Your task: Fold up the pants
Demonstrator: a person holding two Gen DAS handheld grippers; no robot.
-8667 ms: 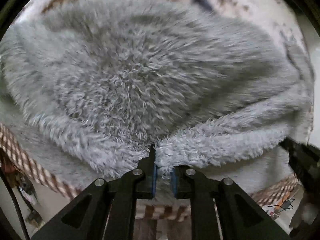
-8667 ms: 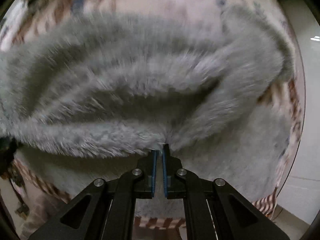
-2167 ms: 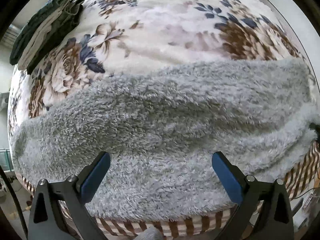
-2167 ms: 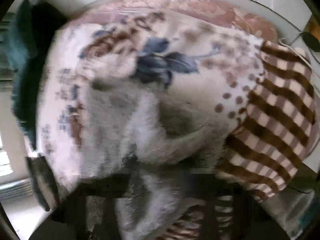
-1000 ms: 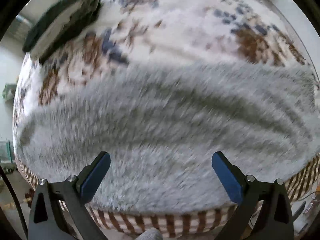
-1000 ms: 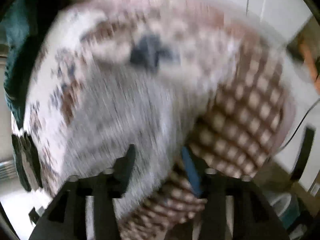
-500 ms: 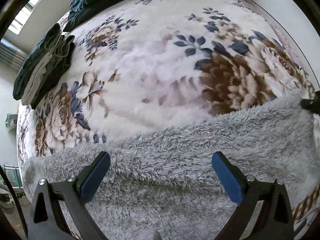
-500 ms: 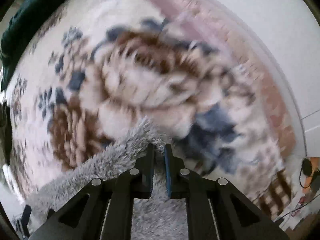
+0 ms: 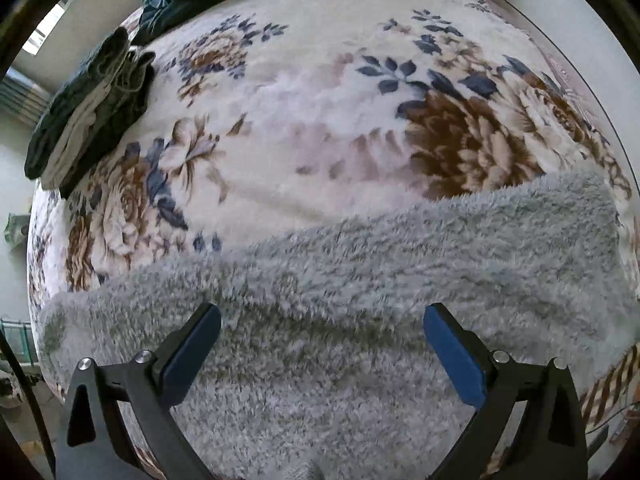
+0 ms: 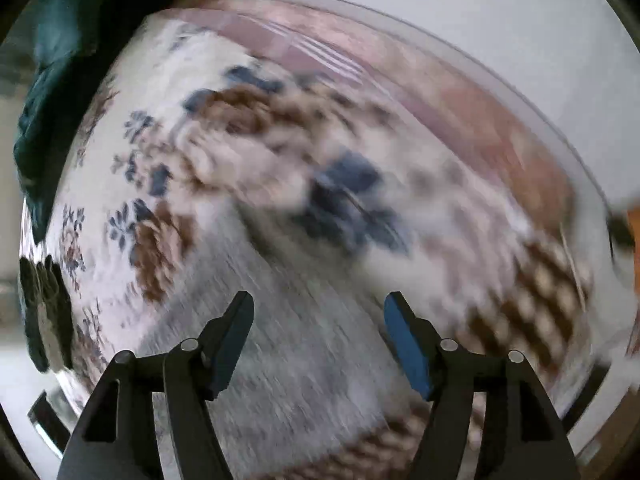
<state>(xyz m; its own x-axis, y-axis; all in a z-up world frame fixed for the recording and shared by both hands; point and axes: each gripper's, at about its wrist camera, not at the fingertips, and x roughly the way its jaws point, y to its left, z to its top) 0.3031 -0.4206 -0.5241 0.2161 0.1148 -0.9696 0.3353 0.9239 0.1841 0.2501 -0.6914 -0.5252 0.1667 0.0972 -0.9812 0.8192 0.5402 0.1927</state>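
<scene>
Both grippers' jaws above grey fleece pants (image 9: pixel 400 280); left wide, right opening, empty.

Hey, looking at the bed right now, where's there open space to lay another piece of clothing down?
The widest bare patch is the floral blanket, between the grey fleece pants along the near edge and the dark folded clothes at the far left corner. The near edge is crowded: the pants cover it, with the open left gripper above them.
</scene>
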